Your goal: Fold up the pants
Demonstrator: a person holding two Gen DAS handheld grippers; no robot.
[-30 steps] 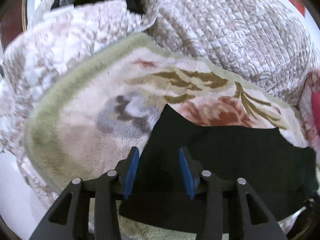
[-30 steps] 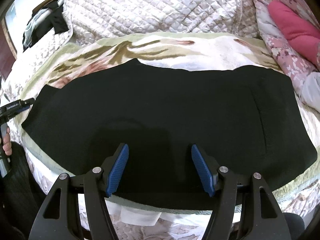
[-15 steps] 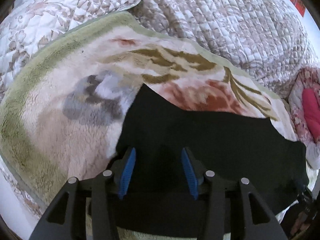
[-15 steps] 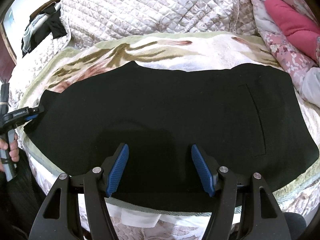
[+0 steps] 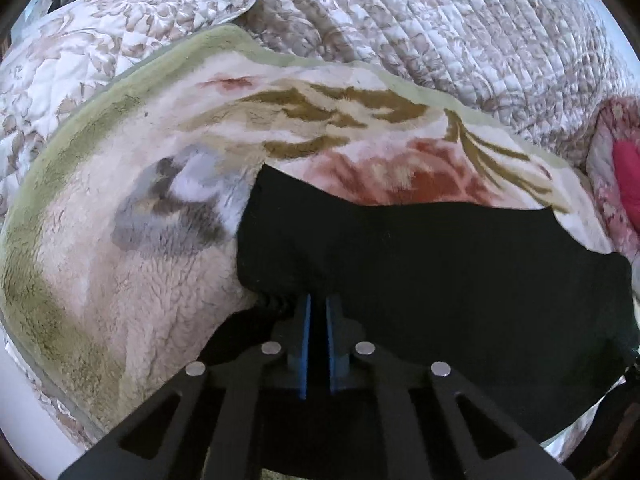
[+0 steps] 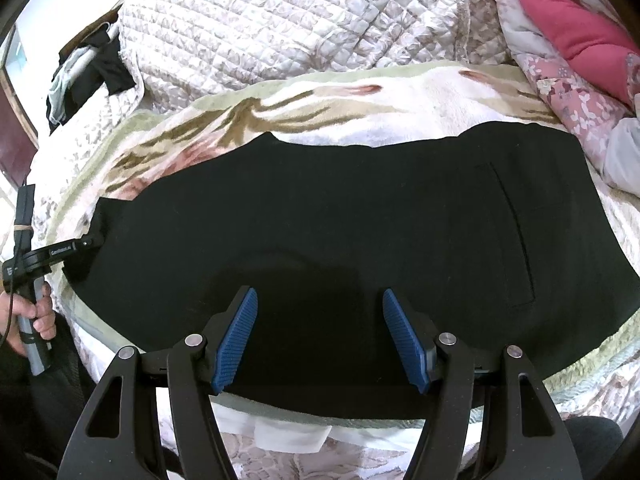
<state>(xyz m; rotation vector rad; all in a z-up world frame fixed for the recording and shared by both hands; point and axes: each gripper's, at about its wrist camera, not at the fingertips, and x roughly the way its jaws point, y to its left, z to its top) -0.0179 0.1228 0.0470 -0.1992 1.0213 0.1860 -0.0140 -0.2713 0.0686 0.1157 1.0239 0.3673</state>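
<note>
Closing on the pants' [image 5: 440, 280] left end, the left gripper [image 5: 316, 312] pinches cloth; pants lie flat on blanket [image 5: 120, 280]. Right gripper [image 6: 320, 320] wide, empty, above near edge. Next prob.: lift end, fold over.

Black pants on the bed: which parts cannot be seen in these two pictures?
- Left wrist view: the pants fabric pinched by the closing left gripper is black on black; layers unreadable.
- Right wrist view: the near hem sits behind the open right gripper.
- Both views: underside hidden against the blanket.
</note>
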